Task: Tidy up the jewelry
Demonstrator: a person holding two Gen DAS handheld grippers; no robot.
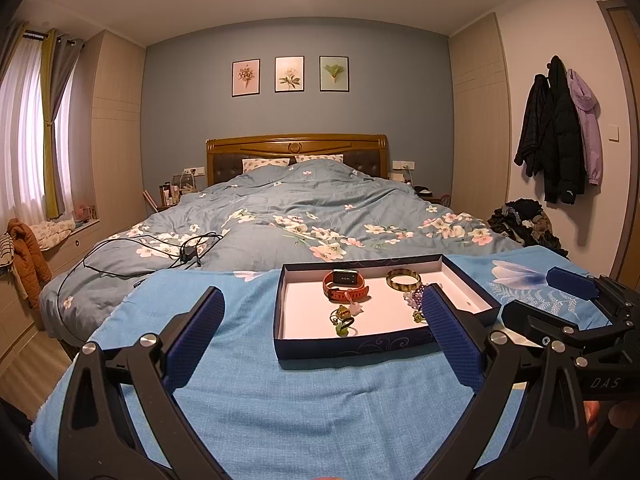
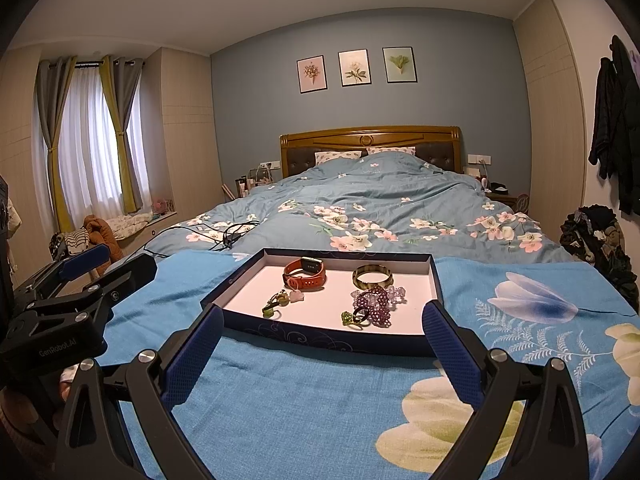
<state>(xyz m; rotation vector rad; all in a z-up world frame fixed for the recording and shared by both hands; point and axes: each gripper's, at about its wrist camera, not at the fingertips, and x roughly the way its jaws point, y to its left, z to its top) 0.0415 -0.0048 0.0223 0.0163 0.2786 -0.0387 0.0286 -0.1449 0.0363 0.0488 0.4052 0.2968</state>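
A dark blue box [image 1: 352, 347] [image 2: 320, 340] with a white inside lies on a blue flowered cloth. In it lie a red watch [image 1: 345, 285] [image 2: 305, 274], a brown bangle [image 1: 403, 280] [image 2: 373, 276], a purple bead piece [image 2: 372, 304] [image 1: 416, 297], green rings [image 1: 342, 320] [image 2: 276, 304] and another green ring [image 2: 351, 318]. My left gripper [image 1: 324, 336] is open and empty, just short of the box's near wall. My right gripper [image 2: 320, 344] is open and empty, also in front of the box. Each gripper shows in the other's view: the right one [image 1: 568, 312] and the left one [image 2: 80, 280].
The blue cloth [image 1: 304, 400] [image 2: 320, 408] covers the foot of a bed with a flowered duvet [image 1: 320, 216]. A black cable and charger [image 1: 188, 254] lie on the duvet at the left. Clothes are piled at the right [image 1: 524, 224].
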